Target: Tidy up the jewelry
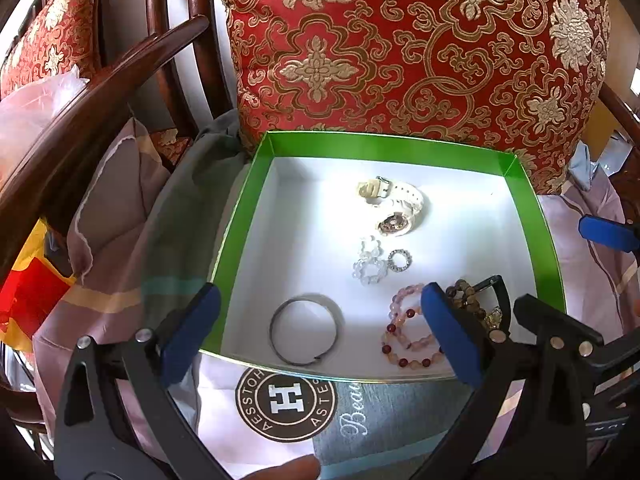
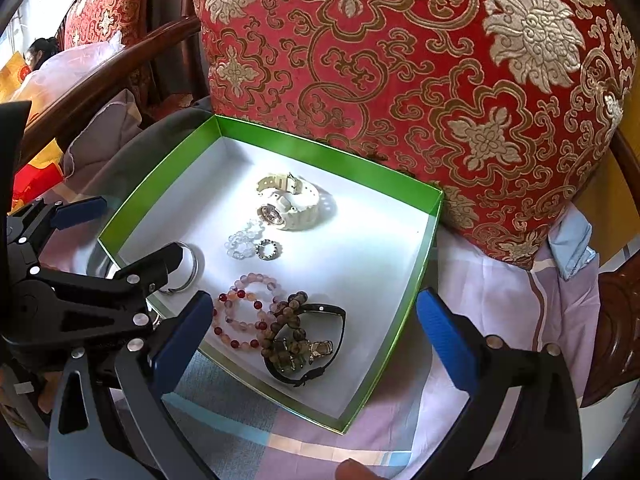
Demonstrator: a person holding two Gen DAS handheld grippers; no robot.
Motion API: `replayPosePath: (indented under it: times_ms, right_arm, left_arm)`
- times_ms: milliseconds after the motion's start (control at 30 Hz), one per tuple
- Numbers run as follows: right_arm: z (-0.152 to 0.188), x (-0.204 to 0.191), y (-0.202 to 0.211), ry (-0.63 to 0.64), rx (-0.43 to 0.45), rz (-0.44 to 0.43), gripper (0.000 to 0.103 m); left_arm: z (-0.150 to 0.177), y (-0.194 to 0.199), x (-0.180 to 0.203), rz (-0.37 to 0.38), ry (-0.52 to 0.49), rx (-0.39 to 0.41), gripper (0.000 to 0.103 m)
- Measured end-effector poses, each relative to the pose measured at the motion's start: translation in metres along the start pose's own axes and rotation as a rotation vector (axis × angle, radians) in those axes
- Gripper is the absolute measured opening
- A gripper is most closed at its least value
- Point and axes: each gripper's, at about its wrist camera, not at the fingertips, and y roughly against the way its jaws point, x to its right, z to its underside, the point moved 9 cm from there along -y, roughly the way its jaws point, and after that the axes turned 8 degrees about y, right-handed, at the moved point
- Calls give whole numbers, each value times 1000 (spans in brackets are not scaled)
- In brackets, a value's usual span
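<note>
A green-rimmed white box [image 1: 256, 188] [image 2: 404, 320] holds the jewelry. In it lie a white watch [image 1: 394, 204] [image 2: 292, 202], a clear bead bracelet [image 1: 368, 264] [image 2: 242, 242], a small sparkly ring [image 1: 399, 260] [image 2: 268, 249], a metal bangle [image 1: 306, 330] [image 2: 188, 268], a pink and red bead bracelet [image 1: 404, 332] [image 2: 244, 312], and a brown bead bracelet on a black watch [image 2: 304, 340]. My left gripper [image 1: 320, 336] is open above the box's near edge. My right gripper [image 2: 316, 340] is open above the near right corner. Both are empty.
A red and gold cushion [image 1: 420, 48] [image 2: 420, 64] leans behind the box. The box sits on a pale cloth [image 1: 256, 420] with a round logo on a wooden chair seat. A dark wooden armrest [image 1: 80, 120] runs at left.
</note>
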Motion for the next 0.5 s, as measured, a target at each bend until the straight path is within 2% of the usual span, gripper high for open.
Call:
replayPosePath:
  times_ms: [100,167,333,433,500]
  right_arm:
    - [0,0,1,1,-1,-3,102]
    - [1,0,1,-2,-2,-8,102]
    - [0,1,0,-20,8,-23,102]
    - [-5,9,7,-49,73,-50,102]
    - [-11,25,17,-83,136,-32,102]
  left_arm:
    - [1,-1,0,17,10,-10,101]
    - [-1,0,0,34,13,21,101]
    - [-4,6,-4,-27,-29,83,101]
    - [-1,12,-22,-85,-36,108,101]
    - [6,18,-44,-92,6,123,101]
